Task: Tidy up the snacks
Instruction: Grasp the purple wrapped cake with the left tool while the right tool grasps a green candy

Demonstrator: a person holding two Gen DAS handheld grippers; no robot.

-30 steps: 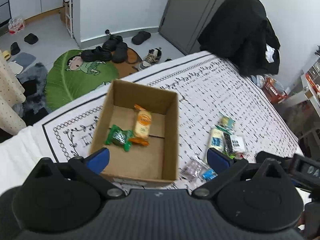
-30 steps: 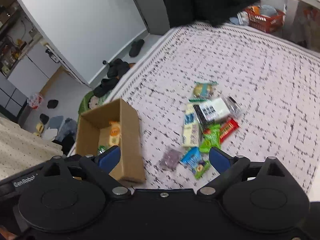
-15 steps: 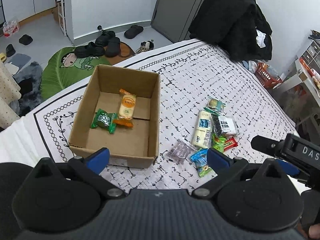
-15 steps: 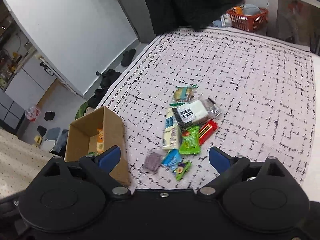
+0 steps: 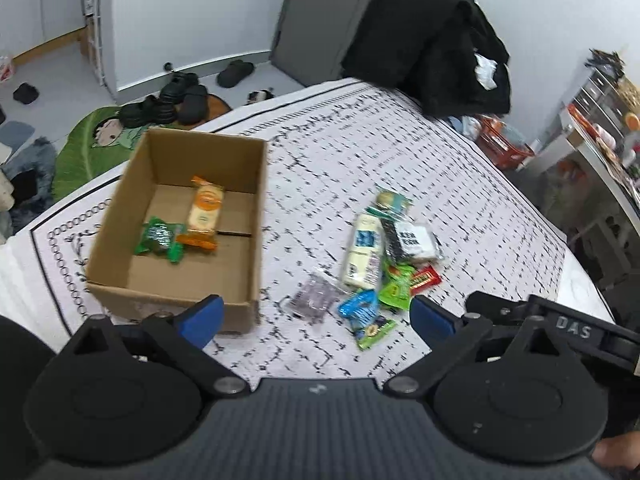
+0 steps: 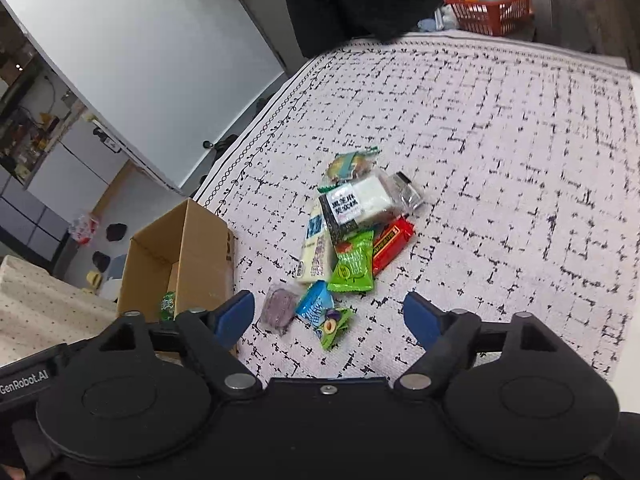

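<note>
- Your right gripper [image 6: 328, 316] is empty; its jaws have just been closing, nothing pressed between them; your left gripper [image 5: 316, 316] is wide apart, empty.
- Snack pile [image 6: 352, 232] sits centre frame; cardboard box [image 5: 256, 184] left, two packets inside.
- You're approaching a pick; next, settle onto the blue-green packet [image 6: 324, 314].

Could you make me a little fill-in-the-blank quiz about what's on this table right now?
1. The cardboard box already holds ____ snacks.
2. The orange packet lies ____ the box.
3. The red bar lies ____ the box, in the loose pile.
4. The black-and-white packet rests on ____ of that pile.

Missing words: two; inside; outside; top
</note>
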